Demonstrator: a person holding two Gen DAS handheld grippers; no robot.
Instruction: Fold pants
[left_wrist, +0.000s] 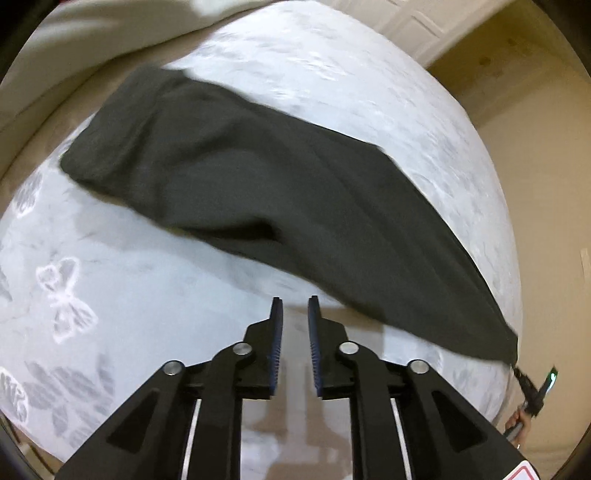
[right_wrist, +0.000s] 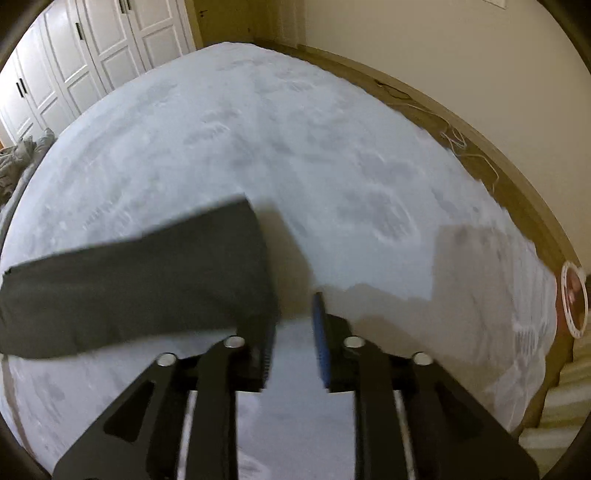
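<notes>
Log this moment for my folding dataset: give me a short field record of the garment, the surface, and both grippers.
garment: dark pants, laid in a long strip, one end lifted toward the right gripper
surface: white bedspread with a butterfly pattern
left gripper: jaws apart, nothing between them, above the bedspread just short of the pants' near edge
right gripper: jaws apart; the pants end drapes over its left finger, grip unclear through blur
background: white closet doors, beige wall

White panelled closet doors (right_wrist: 85, 62) stand at your eleven o'clock beyond the pale butterfly-patterned bedspread (right_wrist: 295, 147); tangled white cord (right_wrist: 458, 140) lies at two.
</notes>
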